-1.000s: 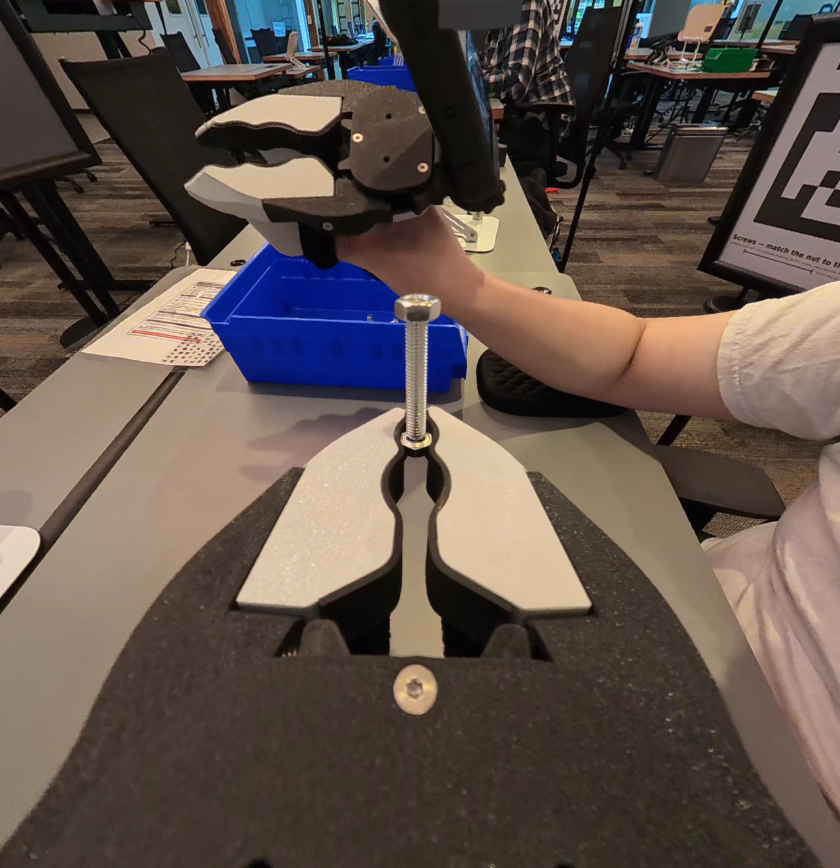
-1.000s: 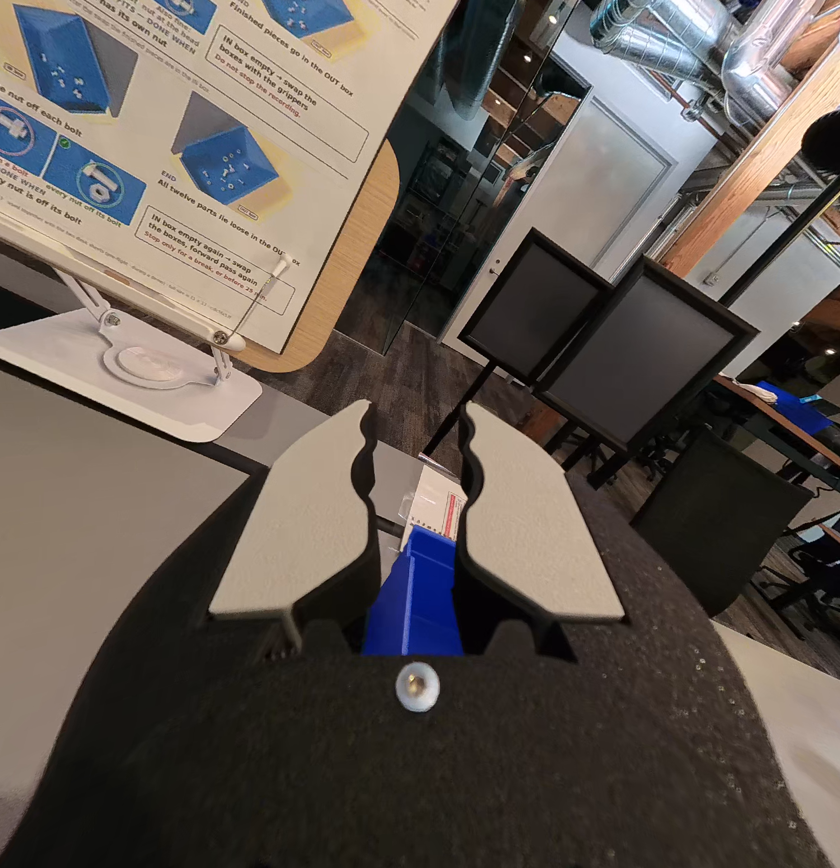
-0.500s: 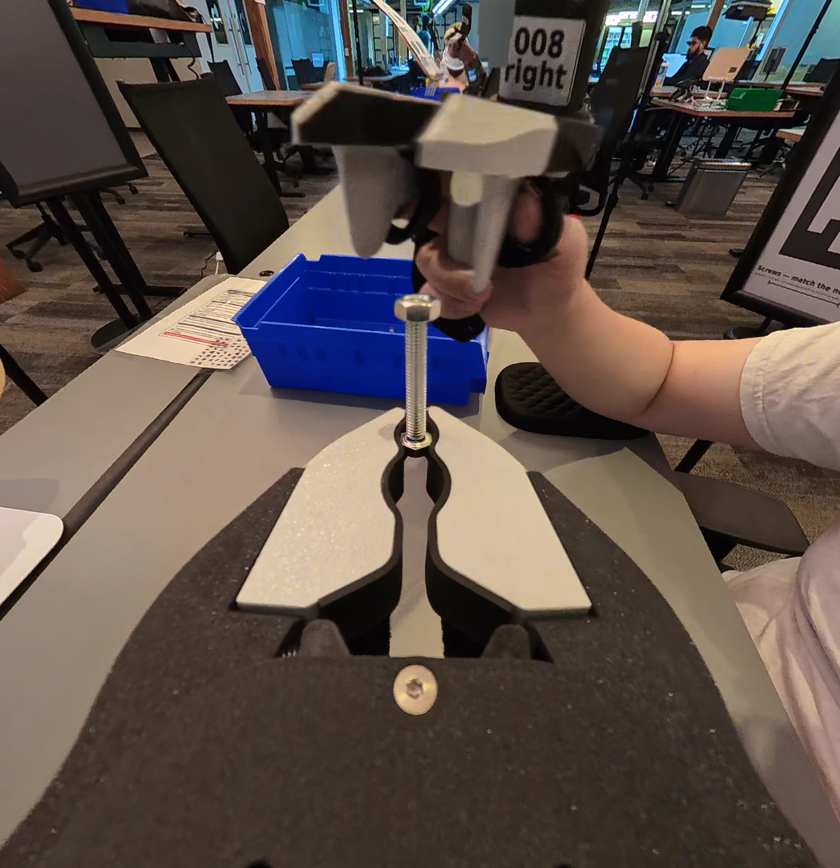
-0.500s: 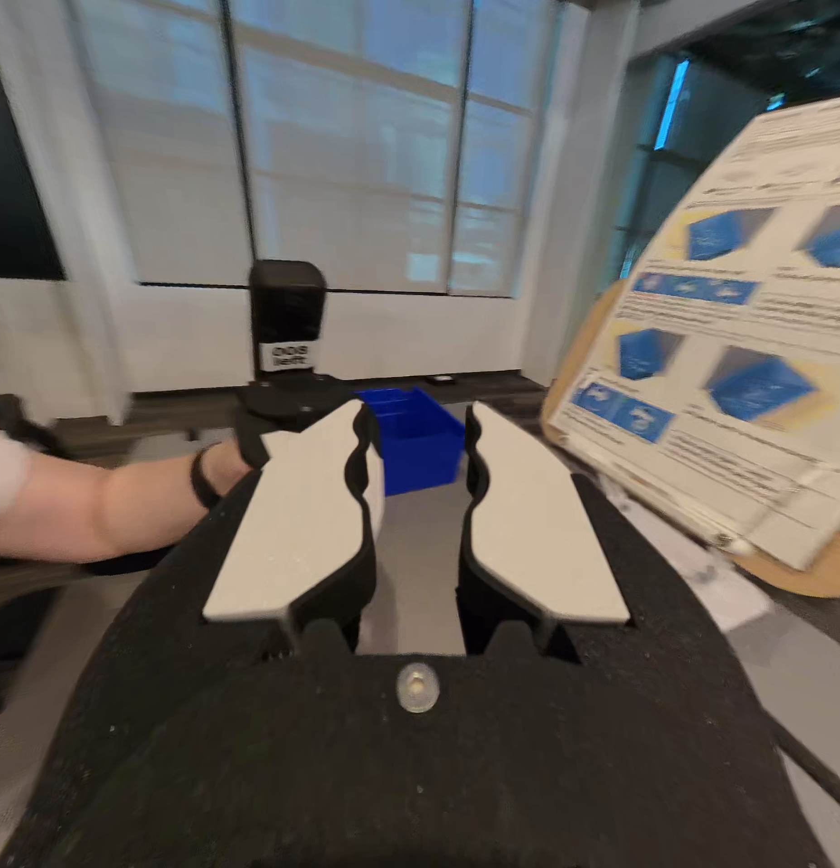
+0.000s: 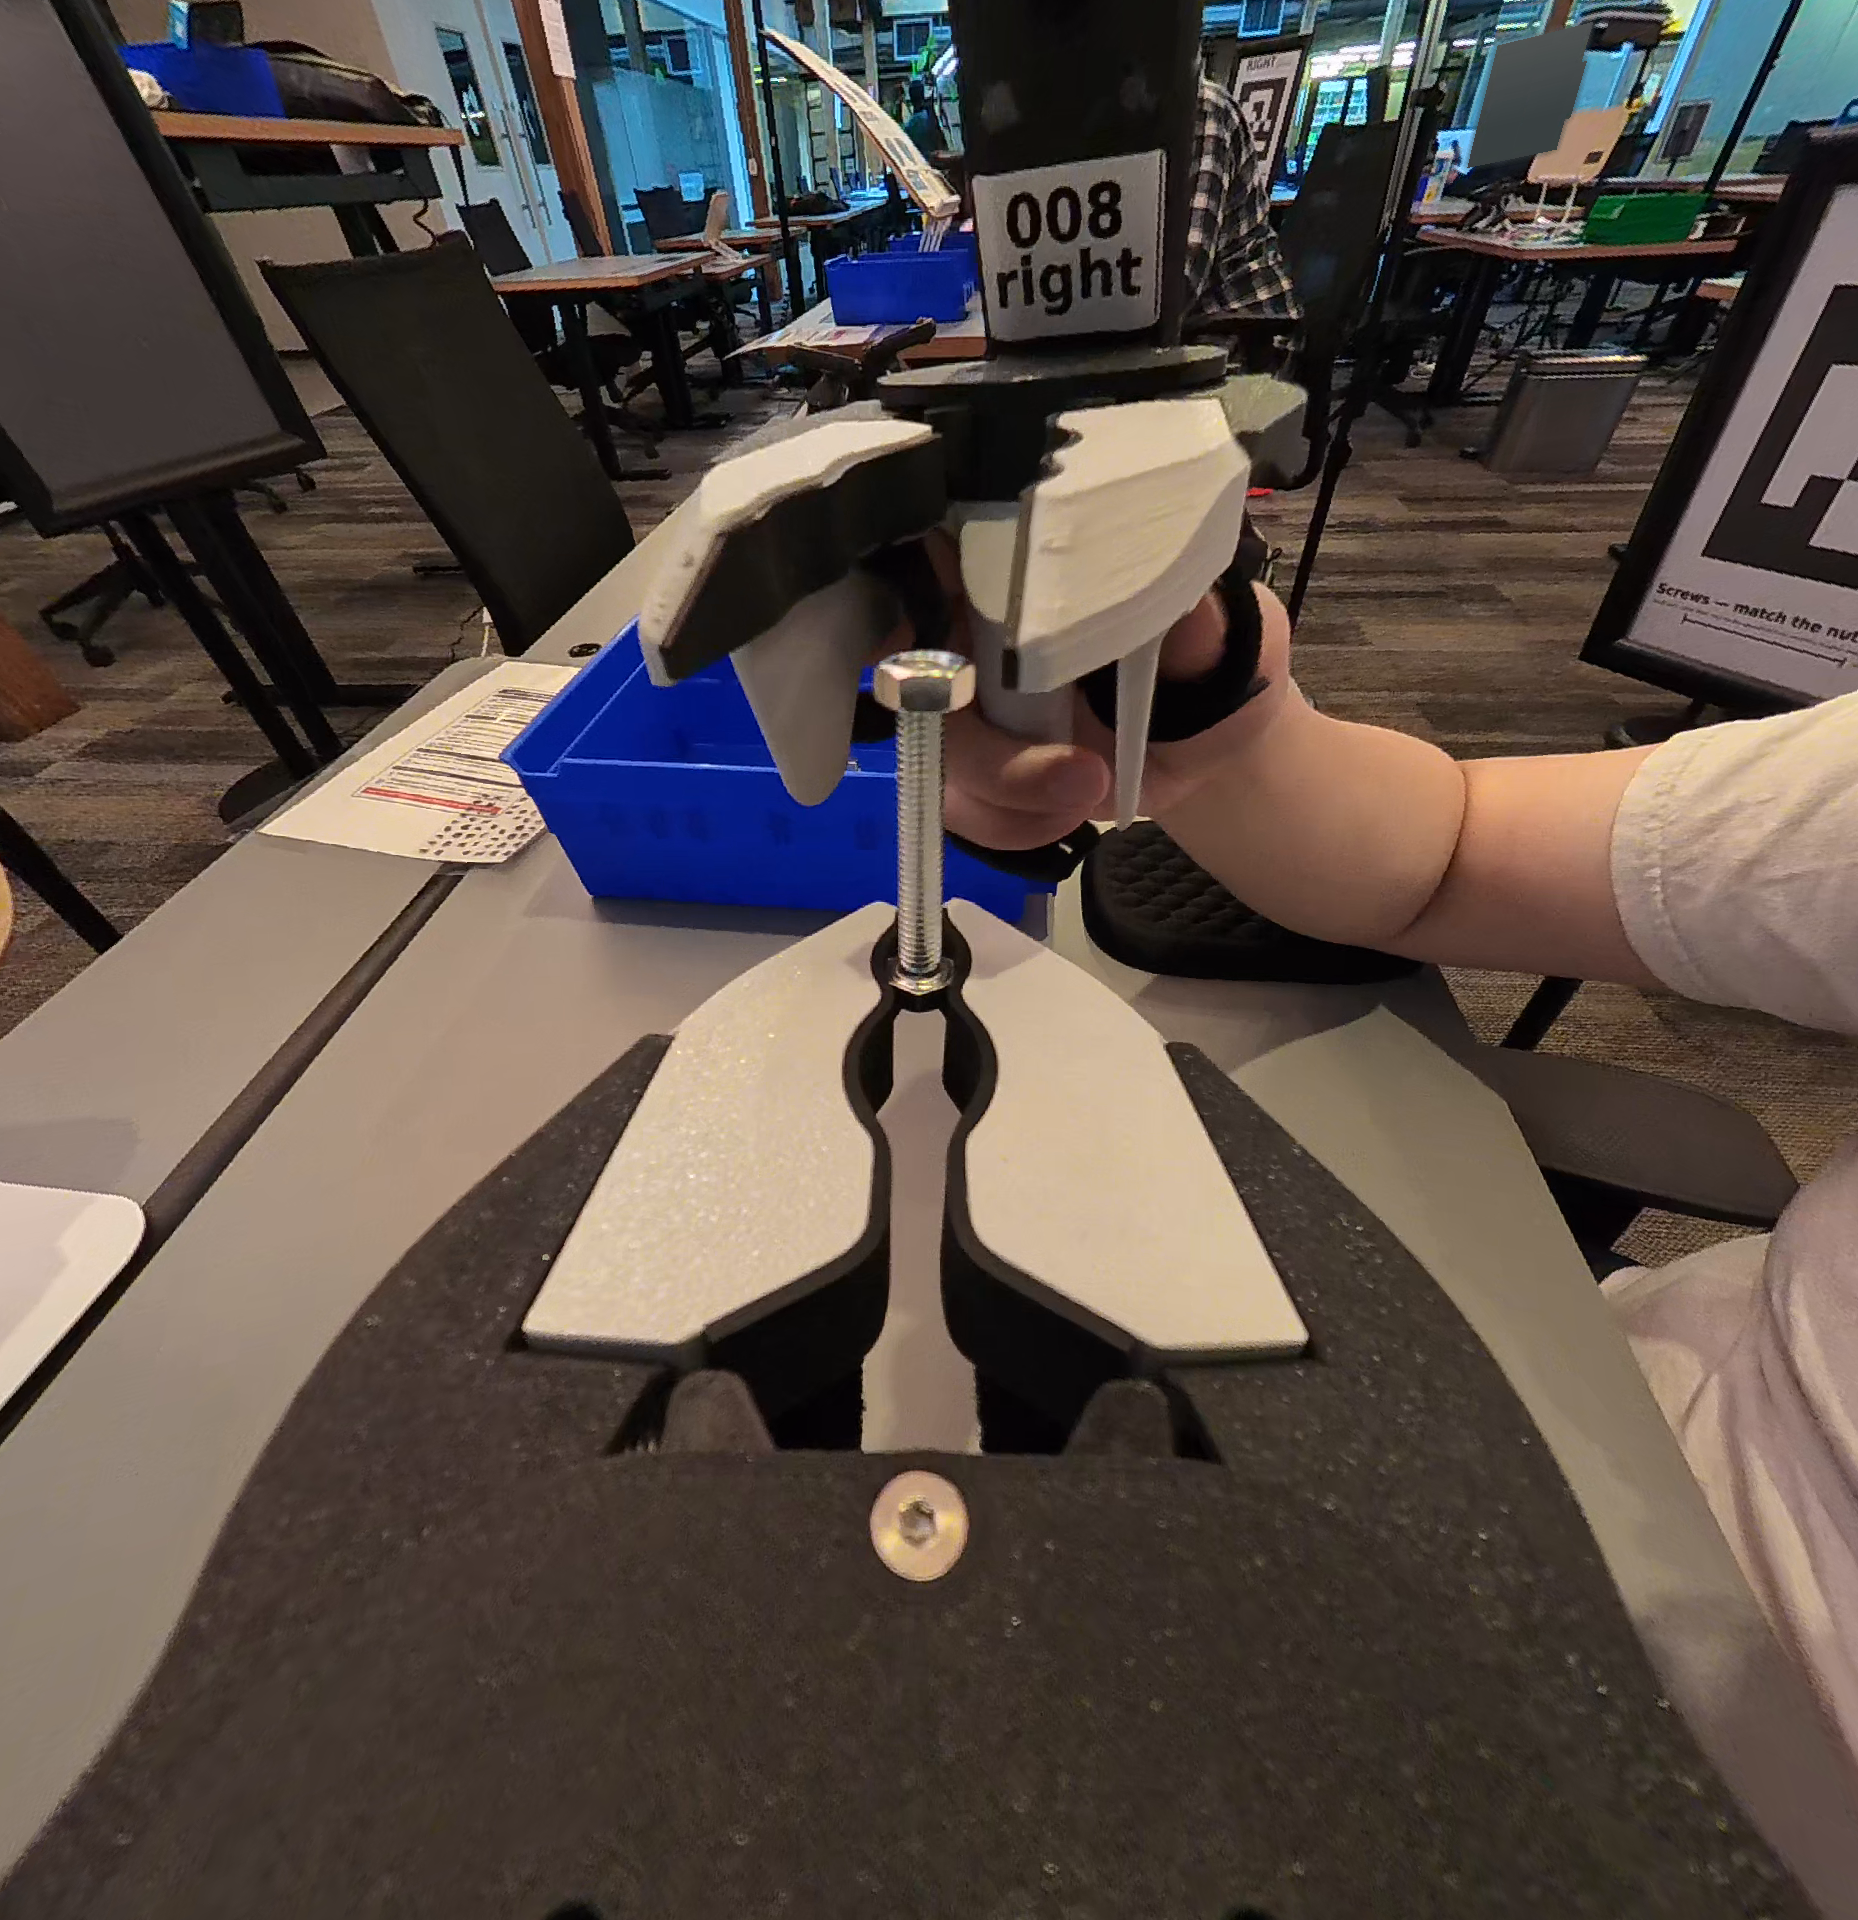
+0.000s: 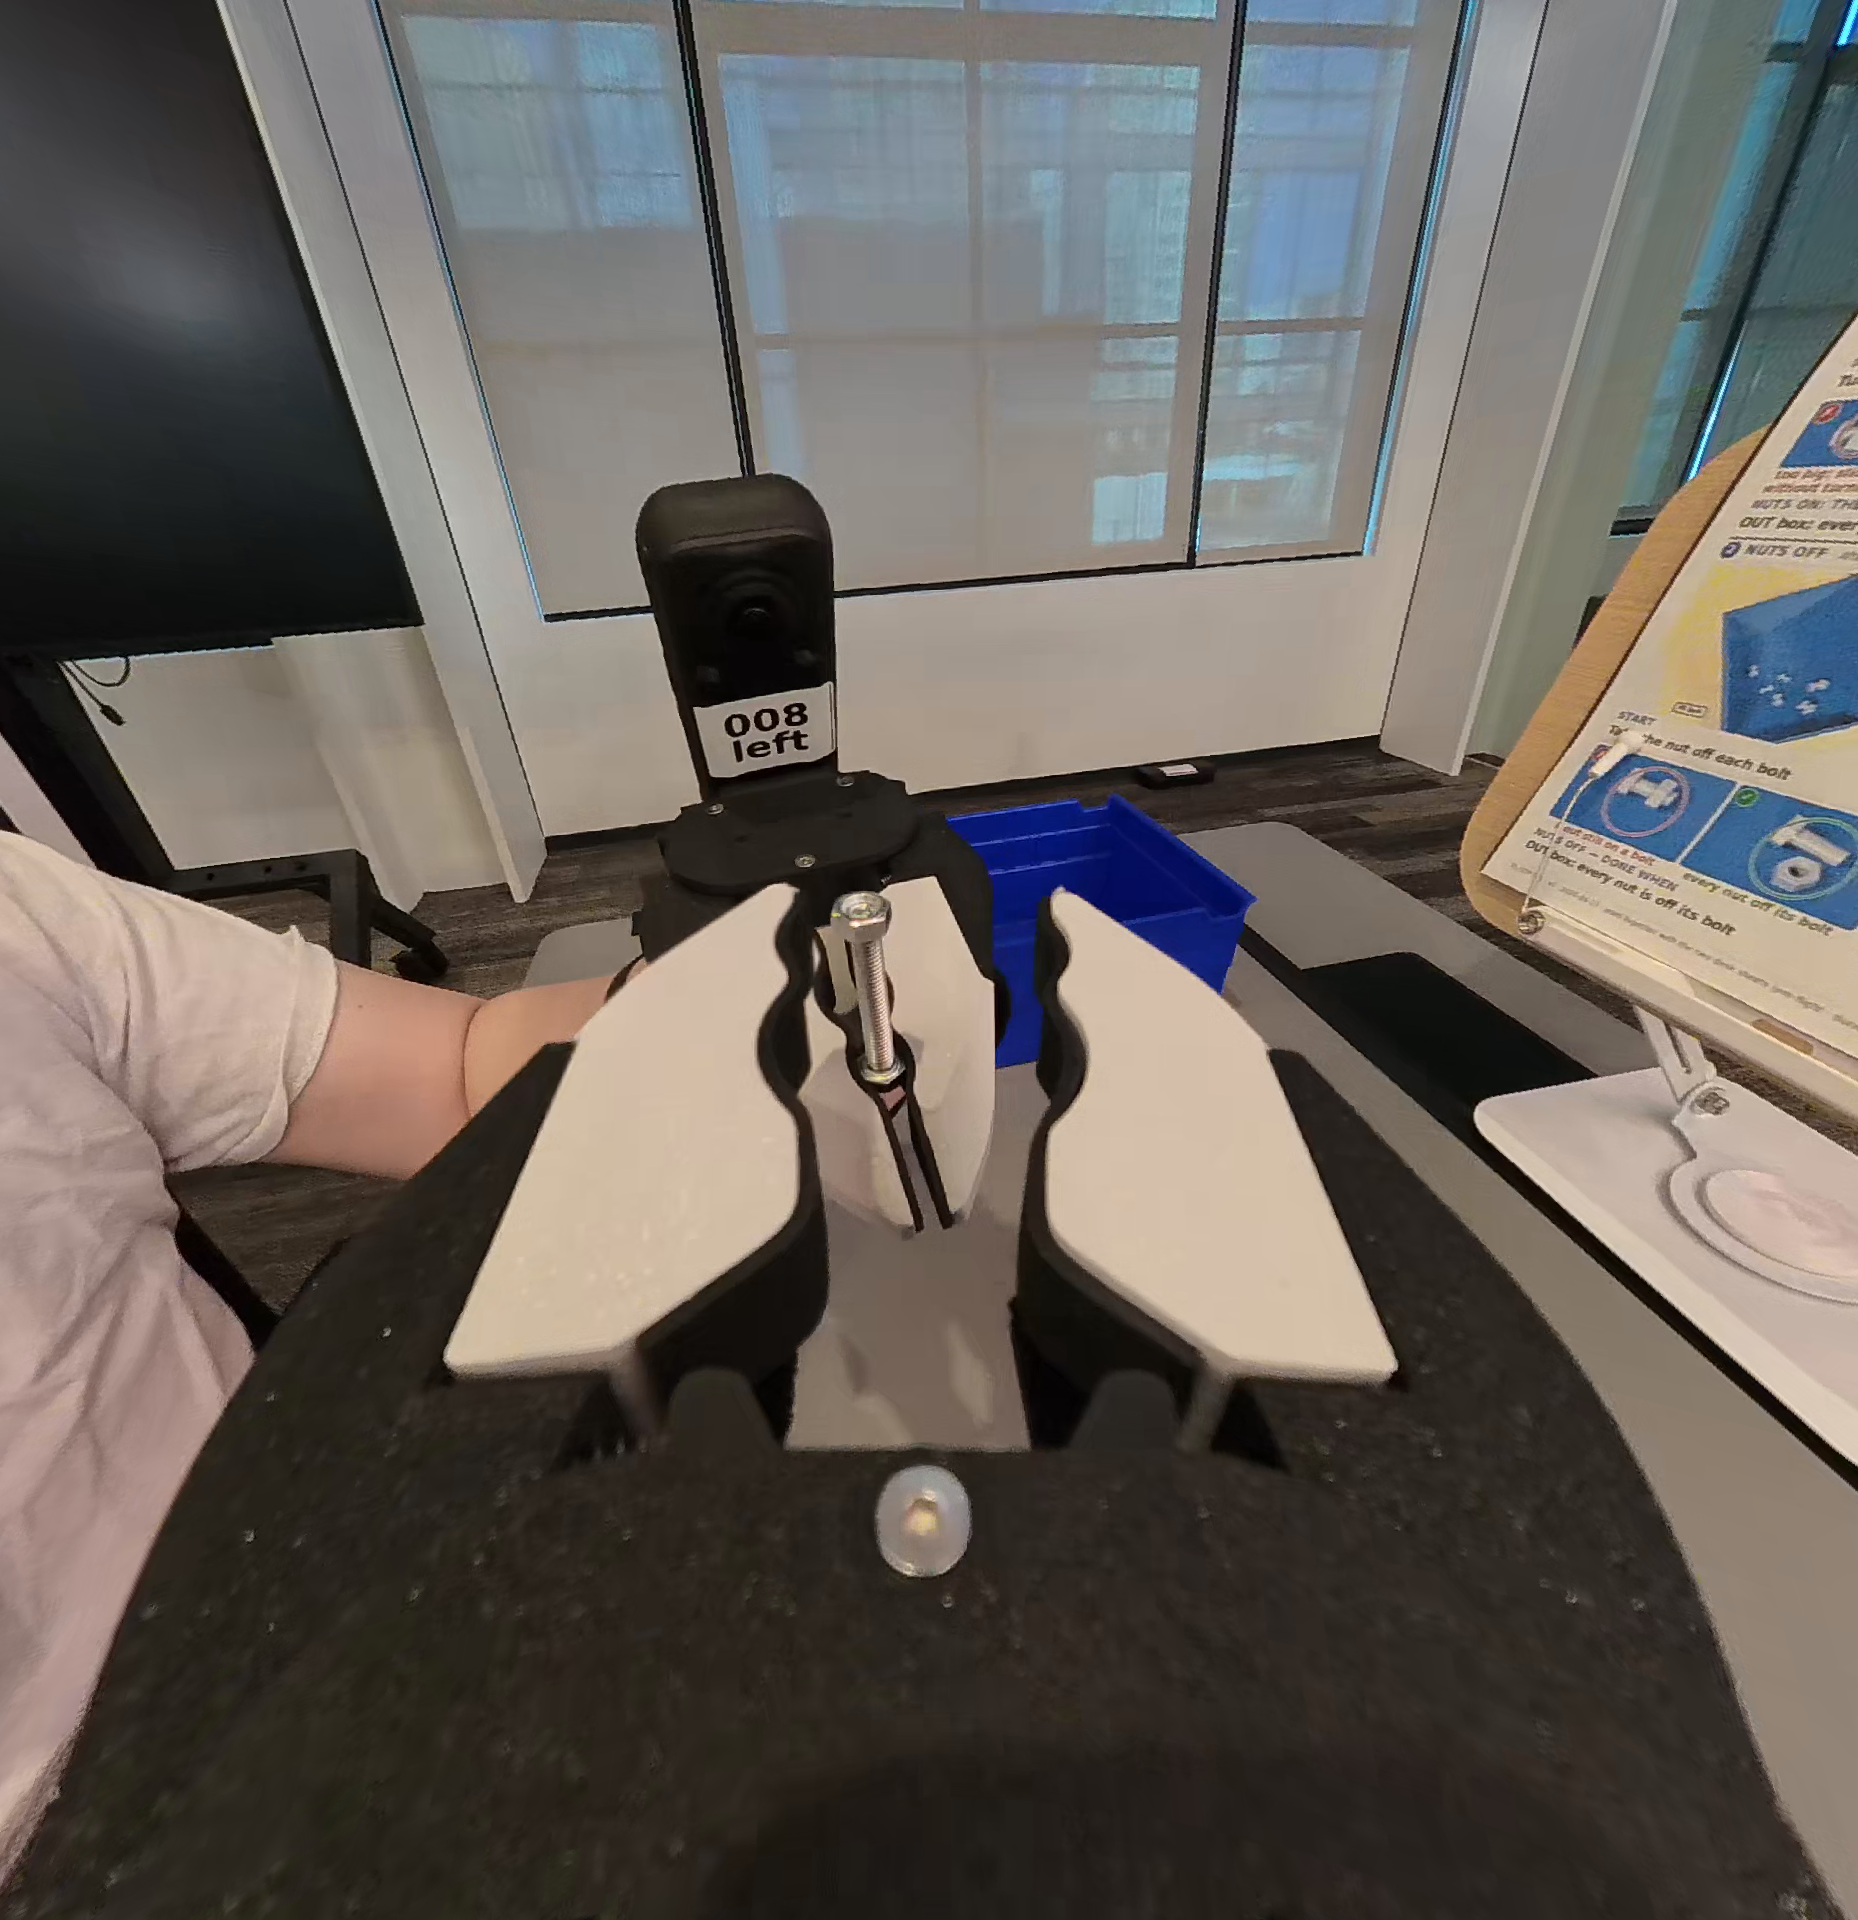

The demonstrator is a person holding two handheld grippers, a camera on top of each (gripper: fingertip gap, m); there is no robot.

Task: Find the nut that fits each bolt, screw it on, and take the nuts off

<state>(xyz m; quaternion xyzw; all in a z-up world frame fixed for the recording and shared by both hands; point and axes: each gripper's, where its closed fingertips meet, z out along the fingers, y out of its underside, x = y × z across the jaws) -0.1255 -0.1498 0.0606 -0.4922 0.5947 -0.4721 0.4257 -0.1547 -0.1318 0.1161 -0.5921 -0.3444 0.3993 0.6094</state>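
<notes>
A long silver bolt (image 5: 921, 821) stands upright, hex head on top, with a nut (image 5: 921, 977) on its lower end. My left gripper (image 5: 920, 940) is shut on that nut in the notch at its fingertips and holds it above the grey table (image 5: 385, 1039). My right gripper (image 5: 966, 790) is open and hangs just behind the bolt head, fingers pointing down. In the right wrist view the right gripper (image 6: 920, 914) is open. The bolt (image 6: 871, 987) and the left gripper (image 6: 920, 1216) show through its gap, not touched.
A blue bin (image 5: 696, 821) stands on the table behind the bolt; it also shows in the right wrist view (image 6: 1112, 883). Beside it lie a black pad (image 5: 1216, 914) and a printed sheet (image 5: 457, 769). An instruction board on a white stand (image 6: 1683, 1174) is on the right. Spacing between my two grippers at the tips: around 6 centimeters.
My right gripper has swung round from facing away to facing the left gripper, and has come down close to the bolt head. It stays open. The left gripper and bolt have not moved.
</notes>
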